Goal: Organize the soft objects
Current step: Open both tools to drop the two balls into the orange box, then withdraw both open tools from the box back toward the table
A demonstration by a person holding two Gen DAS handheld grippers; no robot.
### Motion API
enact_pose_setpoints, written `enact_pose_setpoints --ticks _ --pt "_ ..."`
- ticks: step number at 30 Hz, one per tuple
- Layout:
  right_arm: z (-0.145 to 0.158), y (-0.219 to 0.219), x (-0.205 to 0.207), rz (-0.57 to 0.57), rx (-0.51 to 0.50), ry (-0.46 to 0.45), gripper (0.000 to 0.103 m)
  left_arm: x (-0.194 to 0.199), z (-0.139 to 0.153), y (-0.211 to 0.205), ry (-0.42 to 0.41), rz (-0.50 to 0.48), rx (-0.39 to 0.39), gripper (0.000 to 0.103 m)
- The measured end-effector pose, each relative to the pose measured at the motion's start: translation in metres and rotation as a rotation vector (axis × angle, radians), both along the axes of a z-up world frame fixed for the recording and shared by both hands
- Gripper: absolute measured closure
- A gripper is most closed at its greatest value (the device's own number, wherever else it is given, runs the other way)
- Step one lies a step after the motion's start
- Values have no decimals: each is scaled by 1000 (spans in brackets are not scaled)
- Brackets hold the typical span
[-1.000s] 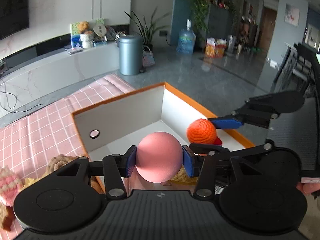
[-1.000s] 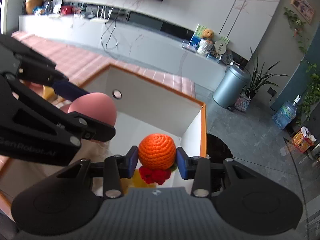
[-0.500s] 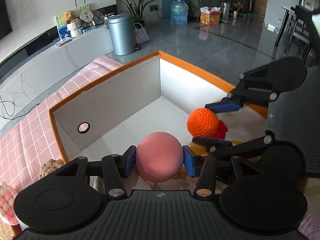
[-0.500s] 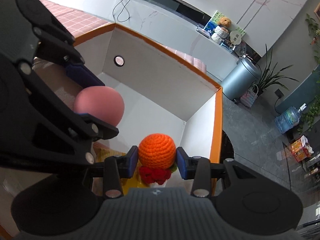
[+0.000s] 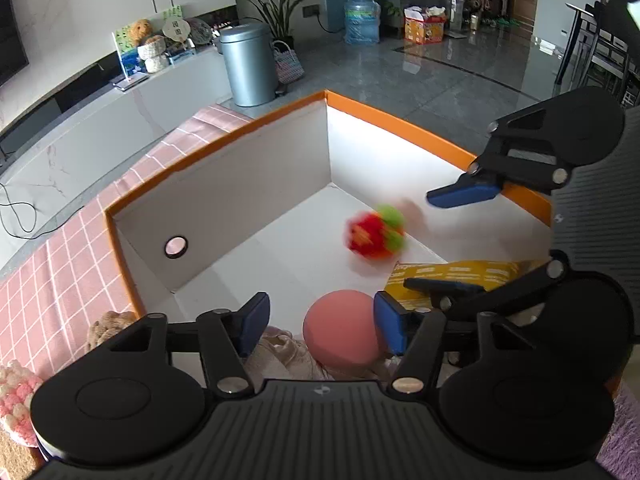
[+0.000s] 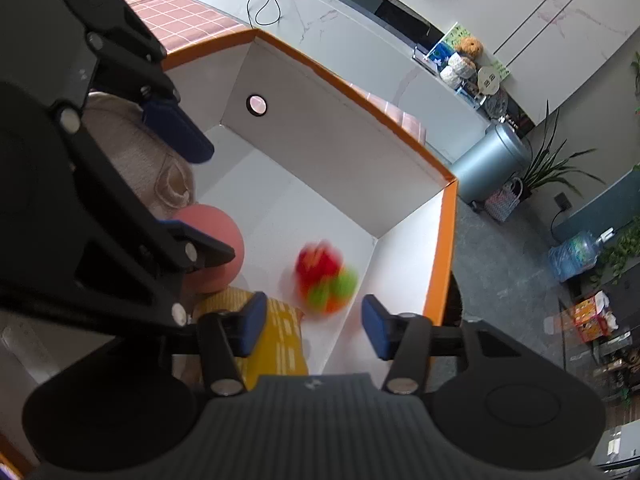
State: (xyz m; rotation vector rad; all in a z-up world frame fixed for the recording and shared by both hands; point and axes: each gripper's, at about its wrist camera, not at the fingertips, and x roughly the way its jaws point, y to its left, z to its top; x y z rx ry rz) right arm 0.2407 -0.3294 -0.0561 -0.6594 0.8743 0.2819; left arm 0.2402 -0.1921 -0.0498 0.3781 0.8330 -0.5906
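Both grippers hang over a white box with an orange rim [image 5: 400, 122]. My left gripper [image 5: 320, 324] is open; the pink ball [image 5: 342, 334] sits below it in the box, against the right finger. My right gripper [image 6: 314, 326] is open and empty. The crocheted orange toy [image 5: 374, 232], blurred with red and green showing, tumbles inside the box; it also shows in the right wrist view [image 6: 326, 278]. The pink ball appears there [image 6: 224, 248] behind the left gripper's finger.
A yellow package [image 5: 452, 276] and a beige plush [image 5: 284, 354] lie in the box. The box stands on a pink checked cloth [image 5: 60, 268]. A pink knitted toy [image 5: 16, 396] and a brown plush [image 5: 108, 322] lie left of the box.
Both grippers have opened. The pink ball has dropped from the left gripper into the box. The orange toy has fallen from the right gripper and is rolling.
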Motion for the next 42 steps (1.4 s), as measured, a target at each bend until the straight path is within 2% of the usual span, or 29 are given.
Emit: enact_pose_setpoints --ticks 2,13,18,23,28,35,38,42 --pt "3 1 -4 8 -5 -9 40 -1 2 3 -8 8 -4 27" --pt "32 0 -29 11 11 -60 37 -19 29 13 -61 11 -58 27" --pt "49 1 -53 -55 73 -134 34 -29 45 25 -94 44 -134 27" --pt "60 9 -81 -124 130 -222 23 -49 56 38 -135 70 -201 27" --pt "64 22 -107 -221 189 -307 23 -69 67 56 -158 87 -268 27" --pt "68 49 -137 -324 342 -412 21 -102 78 98 -232 174 -387 27" --pt "66 70 -147 -314 387 -422 20 -112 79 118 -242 234 -431 27" --pt "57 102 -157 -258 382 -423 19 -122 73 145 -244 302 -444 28"
